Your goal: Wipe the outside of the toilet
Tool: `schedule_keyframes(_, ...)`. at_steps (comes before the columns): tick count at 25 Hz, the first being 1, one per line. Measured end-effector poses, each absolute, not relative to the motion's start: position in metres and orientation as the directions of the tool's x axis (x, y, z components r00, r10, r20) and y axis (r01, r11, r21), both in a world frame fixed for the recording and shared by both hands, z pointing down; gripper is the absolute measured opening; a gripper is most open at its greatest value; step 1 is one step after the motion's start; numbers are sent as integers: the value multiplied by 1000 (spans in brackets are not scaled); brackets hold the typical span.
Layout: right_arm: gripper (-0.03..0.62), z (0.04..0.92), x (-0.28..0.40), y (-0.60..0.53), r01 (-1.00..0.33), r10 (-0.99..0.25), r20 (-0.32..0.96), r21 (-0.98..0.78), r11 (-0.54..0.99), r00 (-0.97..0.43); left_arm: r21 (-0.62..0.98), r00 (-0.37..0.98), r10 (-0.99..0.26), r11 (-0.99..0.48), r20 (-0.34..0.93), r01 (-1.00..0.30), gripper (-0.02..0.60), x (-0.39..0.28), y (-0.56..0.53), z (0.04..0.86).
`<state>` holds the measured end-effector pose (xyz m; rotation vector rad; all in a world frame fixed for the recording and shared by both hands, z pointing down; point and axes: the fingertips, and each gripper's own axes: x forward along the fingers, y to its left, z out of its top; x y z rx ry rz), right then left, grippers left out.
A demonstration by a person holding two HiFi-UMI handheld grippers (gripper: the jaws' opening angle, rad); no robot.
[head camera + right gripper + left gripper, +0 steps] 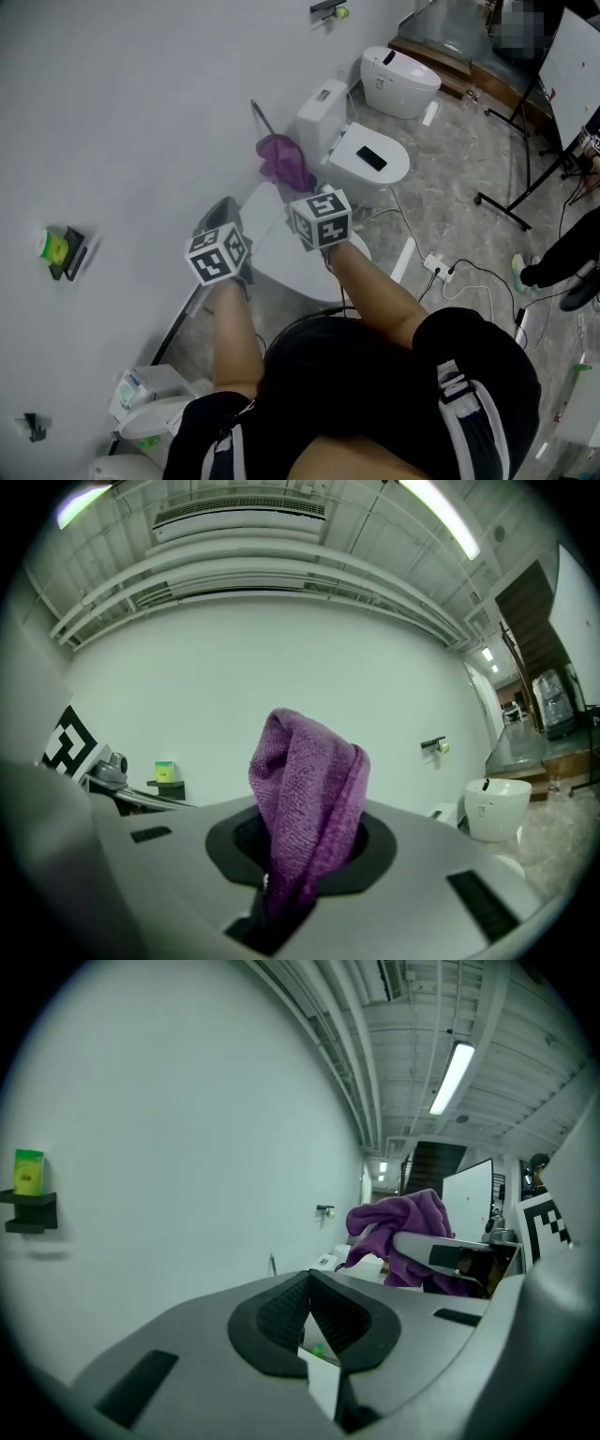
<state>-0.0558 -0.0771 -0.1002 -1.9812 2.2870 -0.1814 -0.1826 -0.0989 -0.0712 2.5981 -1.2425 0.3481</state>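
A white toilet (292, 265) stands against the grey wall, straight below both grippers. My right gripper (300, 190) is shut on a purple cloth (281, 159), which bunches upward out of its jaws above the toilet's tank. In the right gripper view the cloth (309, 780) stands up between the shut jaws of the right gripper (298, 860). My left gripper (225, 206) hovers to the left, close to the wall, and is shut on nothing. The left gripper view shows its jaws (309, 1283) closed, with the cloth (403, 1227) off to the right.
A second toilet (370, 159) with a dark item on its lid and a third toilet (398, 80) line the wall beyond. A power strip with cables (438, 267) lies on the floor. Stand legs (511, 202) are at right, a wall shelf (58, 248) at left.
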Motion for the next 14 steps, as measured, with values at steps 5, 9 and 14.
schedule_keyframes(5,77,-103,-60,-76,-975,-989,-11,-166,150,-150,103,611,-729,-613,308,-784,8,-187,-99,-78)
schedule_keyframes(9,77,-108,-71,-75,-974,-986,-25,-153,166,-164,99,616,-728,-619,302,-779,8,-192,-98,-80)
schedule_keyframes(14,77,-110,-85,-68,-972,-984,-38,-150,180,-176,121,625,-727,-619,286,-776,8,-208,-95,-81)
